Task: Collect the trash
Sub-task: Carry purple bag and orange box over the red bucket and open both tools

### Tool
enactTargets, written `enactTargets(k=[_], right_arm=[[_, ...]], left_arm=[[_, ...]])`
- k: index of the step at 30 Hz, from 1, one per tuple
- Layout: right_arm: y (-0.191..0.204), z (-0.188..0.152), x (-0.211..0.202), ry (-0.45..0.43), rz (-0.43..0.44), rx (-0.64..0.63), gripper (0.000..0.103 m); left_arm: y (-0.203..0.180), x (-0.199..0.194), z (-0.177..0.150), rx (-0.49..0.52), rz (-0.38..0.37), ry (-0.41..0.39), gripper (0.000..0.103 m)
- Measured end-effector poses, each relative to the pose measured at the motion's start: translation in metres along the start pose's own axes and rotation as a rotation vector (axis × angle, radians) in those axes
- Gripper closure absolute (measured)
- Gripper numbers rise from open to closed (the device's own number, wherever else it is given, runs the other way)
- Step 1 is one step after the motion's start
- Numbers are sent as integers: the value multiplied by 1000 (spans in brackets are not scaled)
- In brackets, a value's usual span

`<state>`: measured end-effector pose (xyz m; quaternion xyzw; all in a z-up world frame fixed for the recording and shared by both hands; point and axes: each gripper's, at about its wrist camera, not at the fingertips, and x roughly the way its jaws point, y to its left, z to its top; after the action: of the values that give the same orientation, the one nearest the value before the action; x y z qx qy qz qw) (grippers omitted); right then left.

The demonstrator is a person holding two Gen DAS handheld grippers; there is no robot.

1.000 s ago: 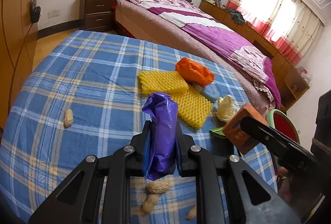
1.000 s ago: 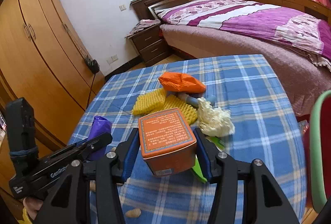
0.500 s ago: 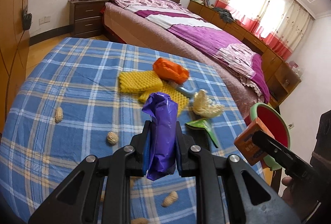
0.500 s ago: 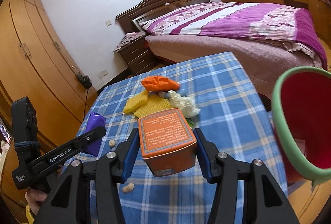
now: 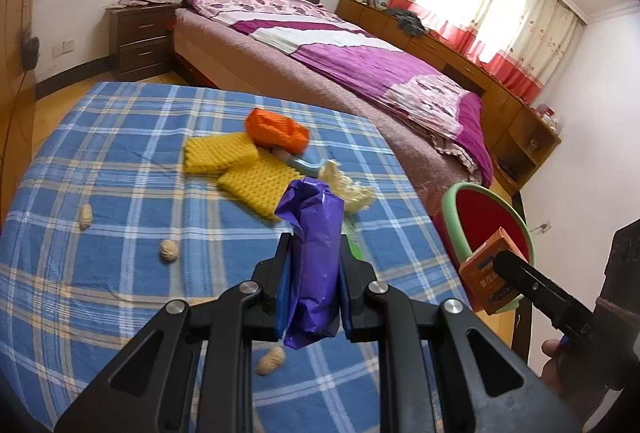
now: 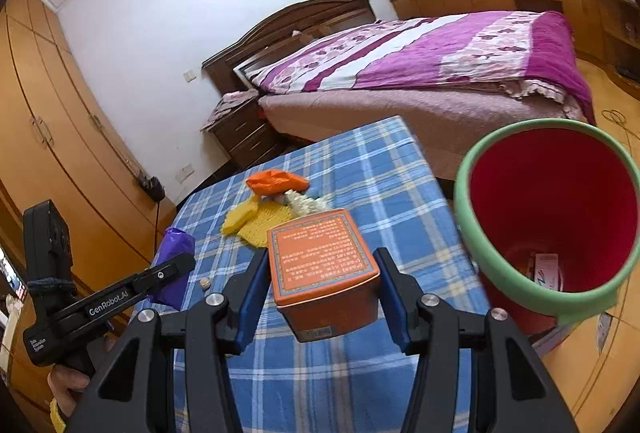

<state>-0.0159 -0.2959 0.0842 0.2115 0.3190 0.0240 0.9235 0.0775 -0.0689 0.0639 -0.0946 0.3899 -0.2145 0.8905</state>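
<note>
My left gripper [image 5: 313, 269] is shut on a crumpled purple plastic bag [image 5: 314, 257] and holds it above the blue plaid table [image 5: 120, 161]. My right gripper [image 6: 322, 287] is shut on an orange box [image 6: 320, 265], held over the table's right edge beside a red bin with a green rim [image 6: 548, 217]. The bin [image 5: 486, 217] and the box [image 5: 486, 273] also show in the left wrist view. On the table lie yellow foam pieces [image 5: 240, 169], an orange wrapper [image 5: 276, 131], a cream crumpled wad [image 5: 348, 189] and peanut shells [image 5: 169, 251].
A bed with a purple cover [image 5: 360, 65] stands beyond the table, with a nightstand [image 5: 140, 41] to its left. Wooden wardrobes [image 6: 52, 137] line the left wall. The bin holds a piece of paper [image 6: 544, 269] at its bottom.
Both grippers have moved right and back from the trash pile. The right gripper carried the orange box to the bin, which now fills the right of its view.
</note>
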Motion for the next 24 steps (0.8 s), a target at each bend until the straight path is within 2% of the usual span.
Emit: enactTargets(k=[24], right_arm=[[-88, -4, -49, -71, -118, 164, 48]], left_arm=[[-93, 33, -9, 161, -87, 86, 84]])
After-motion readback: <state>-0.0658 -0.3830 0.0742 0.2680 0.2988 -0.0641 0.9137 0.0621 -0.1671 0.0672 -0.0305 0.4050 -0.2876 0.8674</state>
